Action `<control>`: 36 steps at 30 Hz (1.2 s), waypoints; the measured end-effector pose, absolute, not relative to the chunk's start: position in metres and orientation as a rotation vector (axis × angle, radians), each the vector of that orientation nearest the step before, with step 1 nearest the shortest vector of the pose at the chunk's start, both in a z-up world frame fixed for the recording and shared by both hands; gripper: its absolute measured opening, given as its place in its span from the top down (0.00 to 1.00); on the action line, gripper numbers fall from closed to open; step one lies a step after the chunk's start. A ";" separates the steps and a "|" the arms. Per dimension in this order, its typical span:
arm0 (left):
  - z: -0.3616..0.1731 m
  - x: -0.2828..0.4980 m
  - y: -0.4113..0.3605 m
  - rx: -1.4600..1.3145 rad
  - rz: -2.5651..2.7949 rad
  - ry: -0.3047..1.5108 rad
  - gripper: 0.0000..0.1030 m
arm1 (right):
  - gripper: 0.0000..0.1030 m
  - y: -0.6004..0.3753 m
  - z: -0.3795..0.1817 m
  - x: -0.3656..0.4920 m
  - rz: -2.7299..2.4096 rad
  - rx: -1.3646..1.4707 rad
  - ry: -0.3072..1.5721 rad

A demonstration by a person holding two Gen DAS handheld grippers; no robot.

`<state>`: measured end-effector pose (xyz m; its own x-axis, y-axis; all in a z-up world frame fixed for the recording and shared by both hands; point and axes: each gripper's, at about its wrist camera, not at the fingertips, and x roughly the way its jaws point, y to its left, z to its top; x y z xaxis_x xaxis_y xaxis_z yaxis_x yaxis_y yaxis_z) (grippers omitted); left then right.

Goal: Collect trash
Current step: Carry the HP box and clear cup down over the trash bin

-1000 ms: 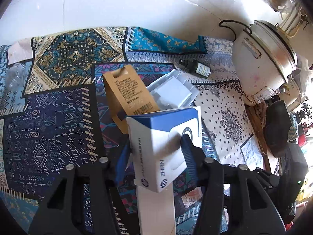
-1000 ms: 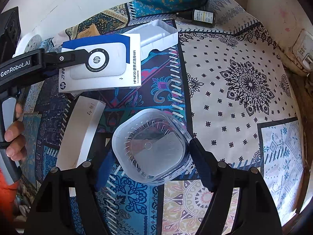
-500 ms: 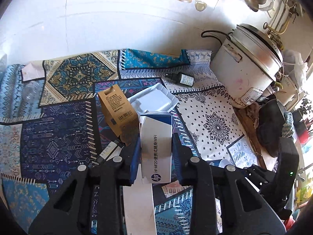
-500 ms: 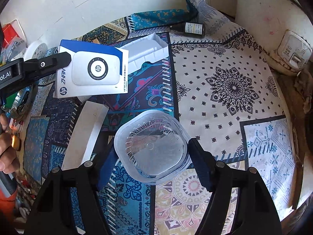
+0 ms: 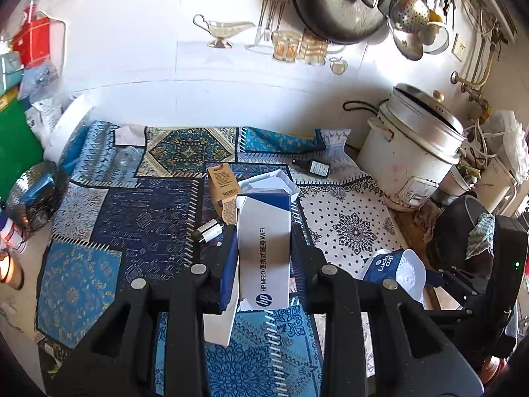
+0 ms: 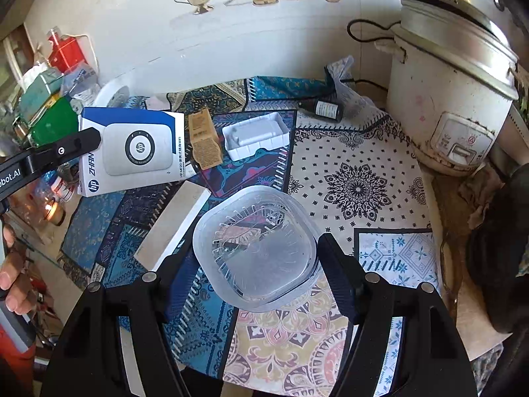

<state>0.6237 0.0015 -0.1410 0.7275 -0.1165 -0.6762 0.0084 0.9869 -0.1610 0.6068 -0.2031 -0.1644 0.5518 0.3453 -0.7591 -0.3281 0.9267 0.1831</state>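
With your left gripper [image 5: 264,258] clamped on the white-and-blue cardboard box [image 5: 264,248] and your right gripper [image 6: 256,264] spread wide around the clear plastic cup [image 6: 258,248], carry both level, clear of the white rice cooker [image 6: 453,99] at two o'clock.

both wrist views look down, sharing the patterned cloth [image 5: 139,218].

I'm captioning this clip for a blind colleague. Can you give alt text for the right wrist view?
The right tool grips a clear plastic cup above a patterned cloth. At left, the left tool holds a blue-and-white HP box; a rice cooker stands behind.
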 end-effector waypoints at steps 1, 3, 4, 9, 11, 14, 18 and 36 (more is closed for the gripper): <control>-0.135 0.613 0.001 -0.154 -0.058 0.741 0.71 | 0.34 -0.204 -0.160 0.601 0.404 0.013 0.891; -0.124 0.592 0.001 -0.160 -0.041 0.719 0.71 | 0.34 -0.205 -0.151 0.590 0.417 0.008 0.871; -0.120 0.584 0.002 -0.159 -0.030 0.711 0.71 | 0.34 -0.206 -0.147 0.584 0.422 0.008 0.862; -0.104 0.540 0.008 -0.135 0.021 0.676 0.71 | 0.34 -0.203 -0.134 0.557 0.444 0.025 0.833; -0.103 0.526 0.012 -0.129 0.028 0.672 0.71 | 0.34 -0.201 -0.132 0.545 0.444 0.027 0.824; -0.106 0.502 0.021 -0.122 0.029 0.679 0.71 | 0.34 -0.193 -0.133 0.526 0.442 0.036 0.822; -0.115 0.465 0.033 -0.126 0.013 0.703 0.71 | 0.34 -0.181 -0.134 0.494 0.425 0.039 0.815; -0.217 0.334 0.072 -0.123 -0.002 0.943 0.71 | 0.34 -0.130 -0.222 0.376 0.381 0.054 1.007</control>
